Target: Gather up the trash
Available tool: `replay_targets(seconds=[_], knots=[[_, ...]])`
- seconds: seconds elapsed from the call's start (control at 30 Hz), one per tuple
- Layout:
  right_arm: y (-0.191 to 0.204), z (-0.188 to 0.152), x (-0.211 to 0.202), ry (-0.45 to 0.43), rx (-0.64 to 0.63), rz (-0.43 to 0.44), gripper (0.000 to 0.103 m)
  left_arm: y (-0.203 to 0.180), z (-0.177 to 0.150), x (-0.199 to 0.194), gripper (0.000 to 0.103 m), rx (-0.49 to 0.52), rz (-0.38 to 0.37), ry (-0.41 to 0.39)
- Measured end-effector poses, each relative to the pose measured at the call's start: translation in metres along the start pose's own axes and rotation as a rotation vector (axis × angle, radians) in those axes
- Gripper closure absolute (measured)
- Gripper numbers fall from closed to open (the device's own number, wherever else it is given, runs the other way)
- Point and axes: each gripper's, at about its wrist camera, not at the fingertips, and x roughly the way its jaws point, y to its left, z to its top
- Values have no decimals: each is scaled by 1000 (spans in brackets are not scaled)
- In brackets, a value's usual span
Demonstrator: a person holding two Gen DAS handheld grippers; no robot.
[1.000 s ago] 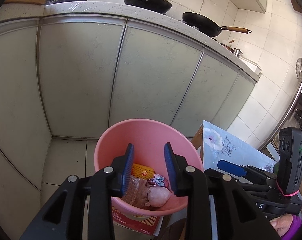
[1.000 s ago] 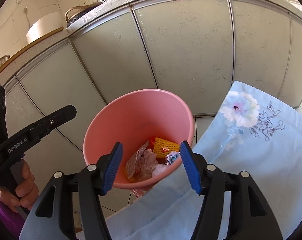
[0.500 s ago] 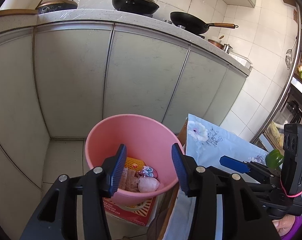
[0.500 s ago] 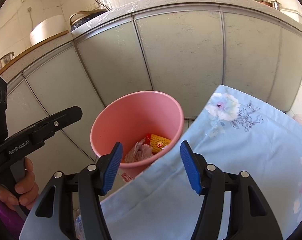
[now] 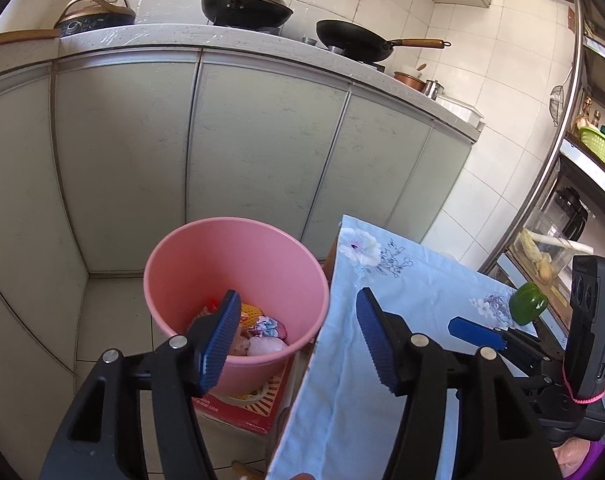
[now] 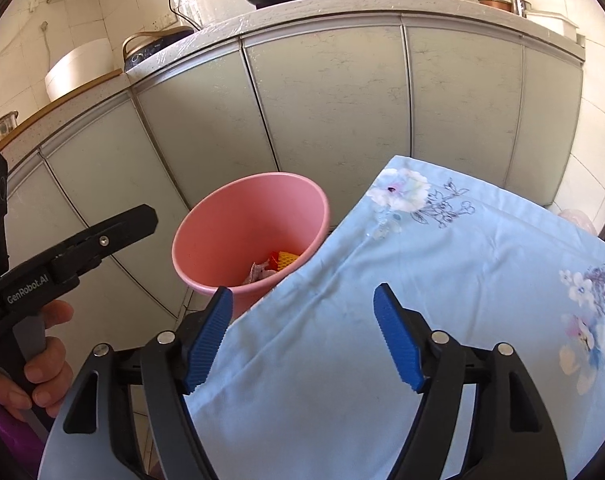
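Observation:
A pink bucket stands on the floor by the cabinets, also seen as the pink bucket in the right wrist view. Inside it lies trash: yellow foam netting, crumpled wrappers and a pale wad. My left gripper hangs above the bucket's near rim and the table edge, its jaws opening with nothing between them. My right gripper is over the light blue flowered tablecloth, its jaws opening and empty too. A hand grips the left tool's handle.
Grey cabinet doors run behind the bucket under a counter with pans. A red printed box sits under the bucket. A green pepper lies on the cloth at the right. A metal shelf rack stands at far right.
Both grippers have pulled back and risen away from the bucket, which looks smaller now. The left jaws have spread much wider; the right jaws have widened a little and now hang over the tablecloth.

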Motion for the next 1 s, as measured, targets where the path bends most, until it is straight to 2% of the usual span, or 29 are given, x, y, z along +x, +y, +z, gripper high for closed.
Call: replay_targets(seconds=[0.33,0.47,1.0], knots=[[-20,-13,-29,-46,46,-54,29,-26,-9,-1,41,31,-23,27],[-23,-16,-42,-69,56,-73,22,-36,-13,-2,41,47,-24,34],[-27,-26,-65,-120,62,-122,22,-61,-23,-10,42,91,-5,37]])
